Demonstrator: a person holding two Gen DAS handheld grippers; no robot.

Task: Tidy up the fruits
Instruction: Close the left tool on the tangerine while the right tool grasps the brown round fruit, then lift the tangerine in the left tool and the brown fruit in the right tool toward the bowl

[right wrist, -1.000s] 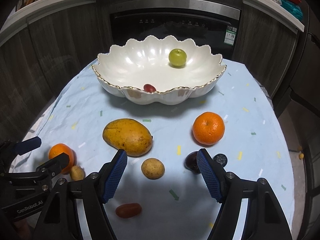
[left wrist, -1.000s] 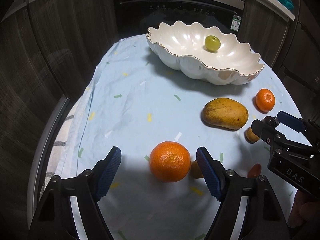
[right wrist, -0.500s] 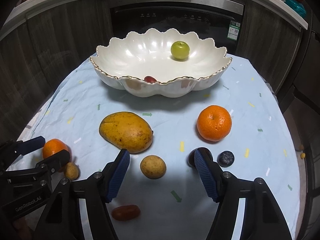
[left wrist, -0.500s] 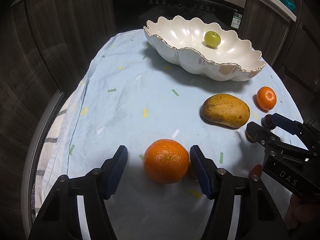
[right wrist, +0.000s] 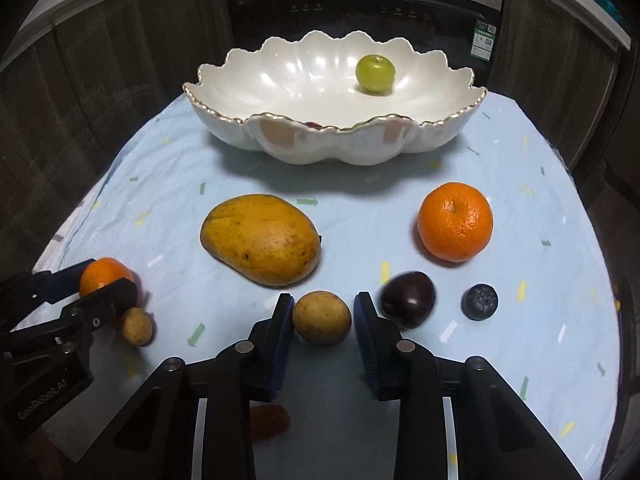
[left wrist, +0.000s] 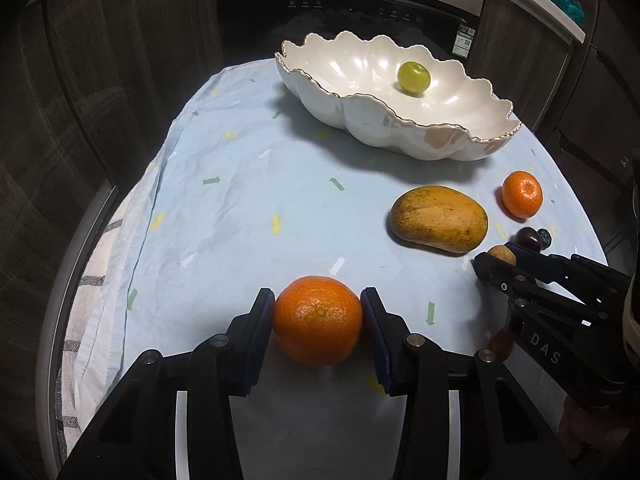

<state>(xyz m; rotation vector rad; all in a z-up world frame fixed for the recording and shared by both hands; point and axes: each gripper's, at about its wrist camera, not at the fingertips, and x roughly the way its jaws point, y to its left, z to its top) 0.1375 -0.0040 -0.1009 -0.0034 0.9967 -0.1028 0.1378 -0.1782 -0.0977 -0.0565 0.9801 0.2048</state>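
Left wrist view: the left claw [left wrist: 318, 316] is clamped on a large round orange mandarin [left wrist: 318, 320], with both blue pads touching its sides. The mandarin rests on the pale blue confetti-patterned cloth [left wrist: 240, 200] that covers the counter. Ahead and to the right lies a yellow-brown mango [left wrist: 439, 219], with a second, smaller-looking orange mandarin [left wrist: 522, 193] just beyond it. A white scalloped ceramic bowl with a gilt rim [left wrist: 360, 120] stands at the far side of the cloth and holds a small green apple-like fruit [left wrist: 413, 77]. The right claw [left wrist: 500, 258] enters from the right edge, with its tips around a small tan round fruit [left wrist: 503, 255].

Right wrist view: the right claw [right wrist: 322, 314] stands narrowly apart. The small tan round fruit [right wrist: 322, 317] lies between the pads, and slim gaps show on both sides. A dark purple plum-like fruit [right wrist: 408, 299] sits just right of the right pad, and a blueberry [right wrist: 479, 302] lies beyond it. The mango [right wrist: 261, 239] lies directly ahead, and the bowl [right wrist: 320, 144] stands behind it. At the left edge, the left claw [right wrist: 102, 280] grips its mandarin [right wrist: 104, 276]. Another small tan fruit [right wrist: 137, 326] lies just beside it.
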